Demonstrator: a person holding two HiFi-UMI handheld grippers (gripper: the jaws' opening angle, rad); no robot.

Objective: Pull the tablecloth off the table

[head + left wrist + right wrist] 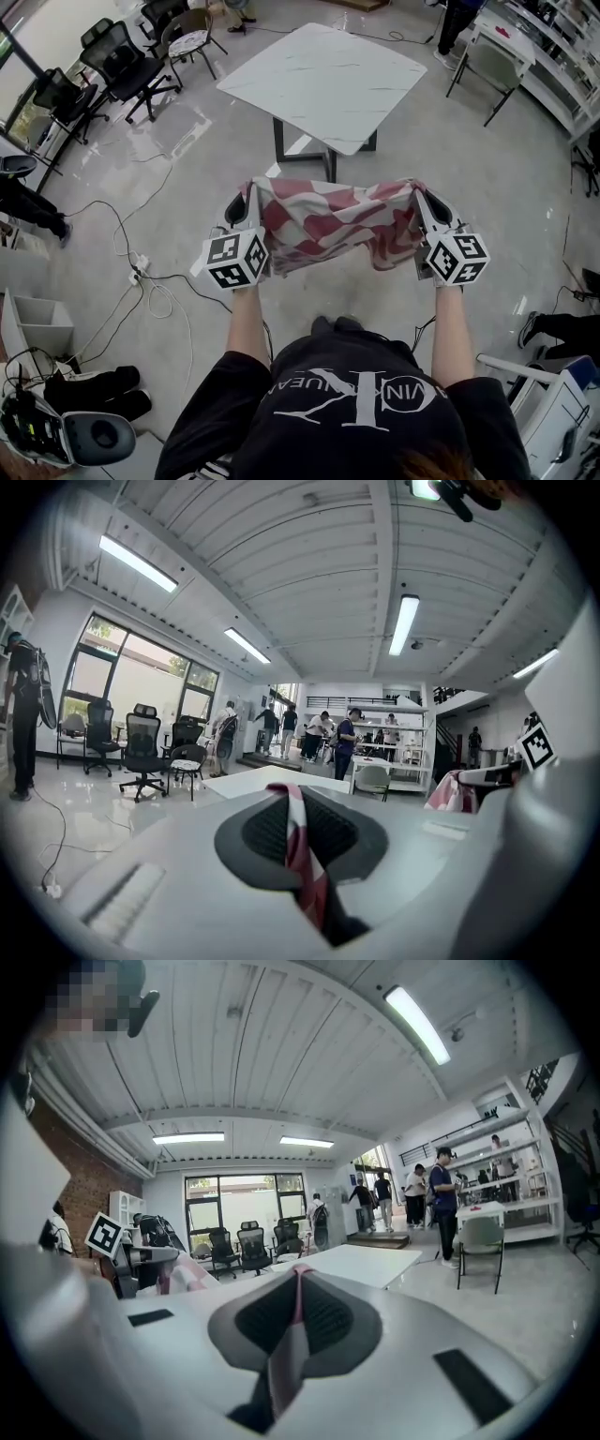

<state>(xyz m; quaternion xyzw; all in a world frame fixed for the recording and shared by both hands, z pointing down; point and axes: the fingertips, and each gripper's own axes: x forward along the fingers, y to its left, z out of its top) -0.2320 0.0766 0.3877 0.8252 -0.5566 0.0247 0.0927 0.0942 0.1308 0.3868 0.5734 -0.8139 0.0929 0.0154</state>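
**Red-checked cloth held off the white surface**

Red-and-white tablecloth [328,225] hangs bunched between the two grippers at the centre of the head view. It is off the white surface [328,80], which stands beyond it at upper centre. The left gripper [247,190] has its jaws pinched on the cloth's left end. The right gripper [418,190] clamps the right end the same way. Black office chairs [117,66] stand at upper left.
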